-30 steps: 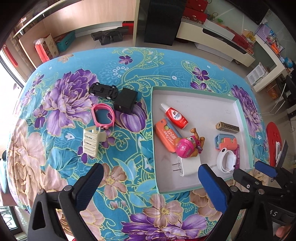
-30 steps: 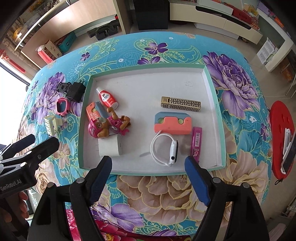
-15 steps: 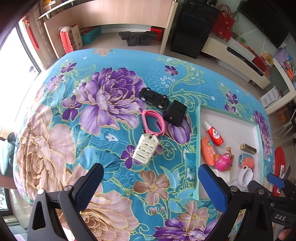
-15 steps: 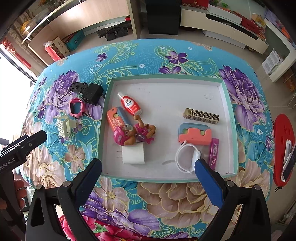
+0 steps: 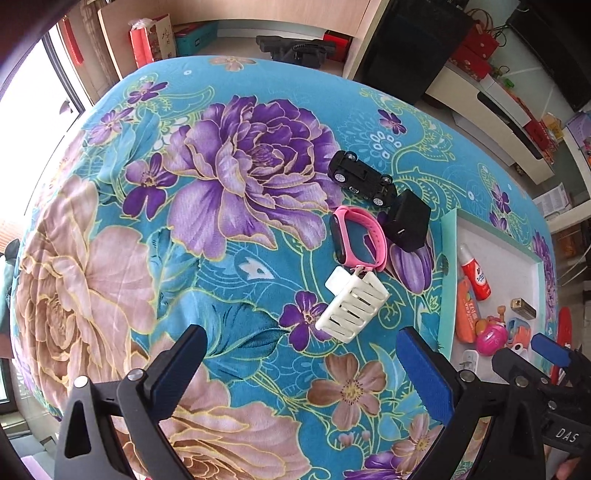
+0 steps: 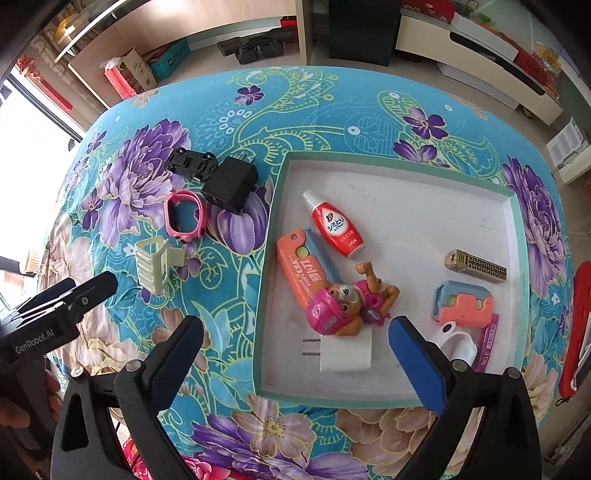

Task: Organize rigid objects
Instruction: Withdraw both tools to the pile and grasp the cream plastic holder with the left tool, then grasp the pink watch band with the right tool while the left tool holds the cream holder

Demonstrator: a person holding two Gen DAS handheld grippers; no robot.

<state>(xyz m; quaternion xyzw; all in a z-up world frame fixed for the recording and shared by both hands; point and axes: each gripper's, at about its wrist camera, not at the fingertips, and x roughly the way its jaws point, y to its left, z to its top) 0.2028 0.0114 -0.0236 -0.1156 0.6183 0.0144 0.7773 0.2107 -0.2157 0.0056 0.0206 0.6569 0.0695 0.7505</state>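
Observation:
On the flowered cloth lie a cream hair claw clip (image 5: 352,308) (image 6: 153,262), a pink watch band (image 5: 356,236) (image 6: 184,216), a black charger (image 5: 409,225) (image 6: 231,184) and a black toy car (image 5: 360,177) (image 6: 190,160). My left gripper (image 5: 301,363) hangs open above the cloth, just short of the clip, nothing between its fingers. The white tray (image 6: 424,184) (image 5: 448,280) holds a red tube (image 6: 332,223), an orange case (image 6: 303,267), a pink toy dog (image 6: 347,304), a white plug (image 6: 345,350) and other small items. My right gripper (image 6: 295,354) stands open over the tray's near left corner, empty.
The cloth-covered table drops off on all sides; a red stool (image 6: 576,325) stands at the right. Shelves, boxes and a black cabinet (image 6: 364,29) line the far wall. The left half of the cloth (image 5: 110,258) carries no objects.
Both grippers have slid left across the table. The left view now centres on the loose items on the cloth, with the tray pushed to its right edge. The right gripper's jaws have widened.

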